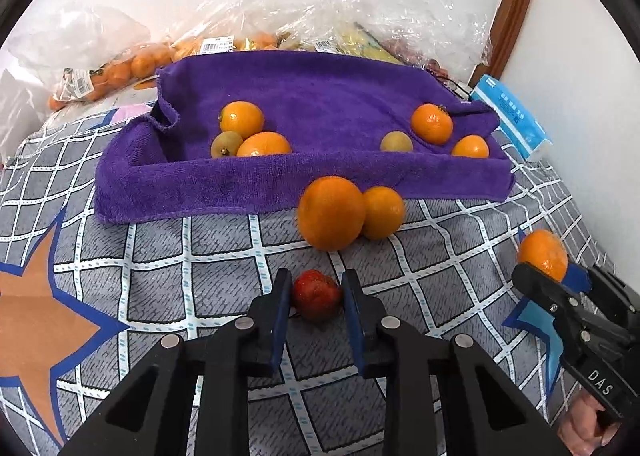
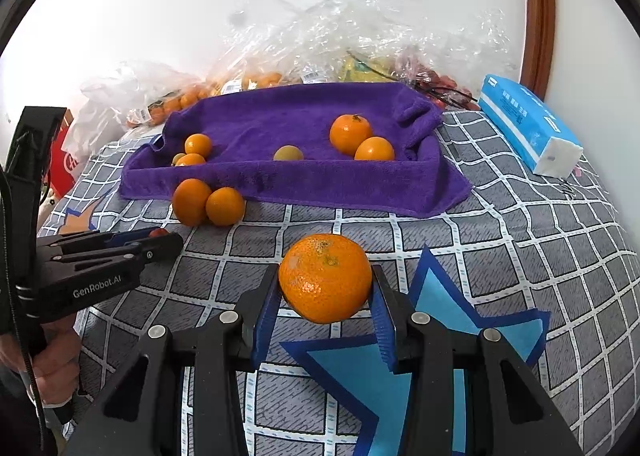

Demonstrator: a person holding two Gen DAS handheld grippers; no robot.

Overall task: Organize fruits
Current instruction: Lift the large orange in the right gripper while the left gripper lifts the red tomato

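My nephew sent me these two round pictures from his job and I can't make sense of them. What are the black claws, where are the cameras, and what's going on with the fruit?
The claws are two hand-held grippers; a person squeezes one in each hand. Each carries a wide-angle camera looking along its fingers, hence two round pictures.

The left gripper has its fingers on either side of a small red fruit on the checked bedspread. The right gripper holds a mandarin between its blue pads.

Ahead, a purple towel lines a tray holding five oranges and two small greenish fruits. Two oranges lie in front of it. Behind are plastic bags of fruit, and to the right a blue tissue pack.
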